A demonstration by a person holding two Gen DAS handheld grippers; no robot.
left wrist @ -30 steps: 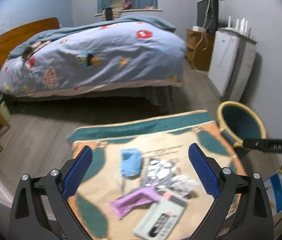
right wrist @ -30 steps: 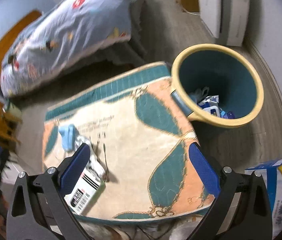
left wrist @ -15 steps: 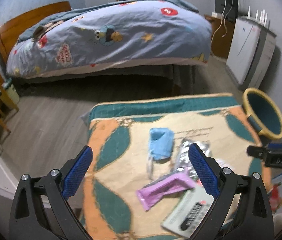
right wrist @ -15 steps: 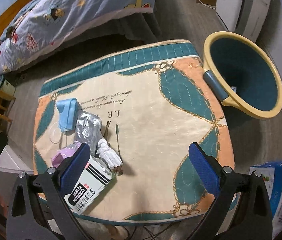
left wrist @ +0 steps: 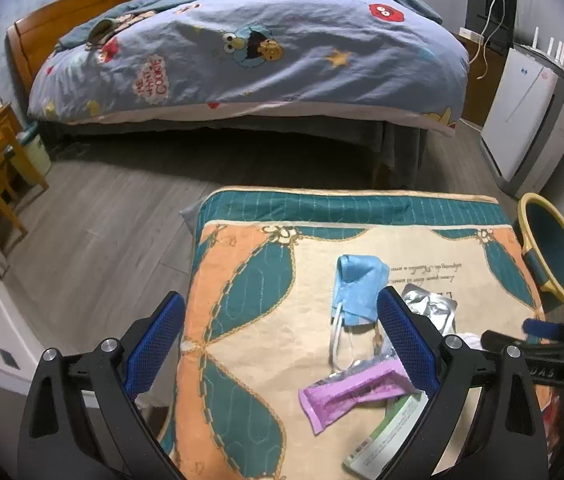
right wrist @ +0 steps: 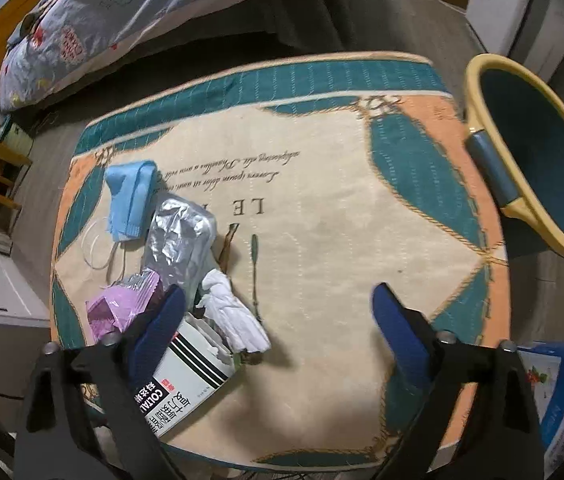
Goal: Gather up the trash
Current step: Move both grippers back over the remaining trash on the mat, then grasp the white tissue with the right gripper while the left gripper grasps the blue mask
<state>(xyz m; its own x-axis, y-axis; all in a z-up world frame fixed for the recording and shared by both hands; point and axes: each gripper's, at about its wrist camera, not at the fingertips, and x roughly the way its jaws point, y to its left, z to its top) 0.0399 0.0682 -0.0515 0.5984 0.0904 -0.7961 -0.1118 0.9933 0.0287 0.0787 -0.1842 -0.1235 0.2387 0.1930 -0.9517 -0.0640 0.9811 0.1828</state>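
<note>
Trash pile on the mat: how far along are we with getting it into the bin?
Done: nothing visibly; the bin shows no contents from here. In hand: nothing. The right gripper hangs over the pile, jaws just narrowed but empty; the left gripper is open and empty. Left: blue mask, foil pouch, purple wrapper, white tissue, box.

A: Left wrist view: looked forward and down past its own blue fingers [left wrist: 405, 336], over the near edge of the rug [left wrist: 242, 320], out to the bed [left wrist: 250, 52].

B: Right wrist view: pitched much steeper, nearly top-down on the rug [right wrist: 341, 240], closer in.

A: Shared?

B: Same rug, blue mask [left wrist: 357, 288] [right wrist: 130, 196], silver pouch [left wrist: 429, 308] [right wrist: 182, 236], purple wrapper [left wrist: 353, 394] [right wrist: 122, 304], yellow bin [left wrist: 553, 256] [right wrist: 529, 152] at right edge, bed at top.
</note>
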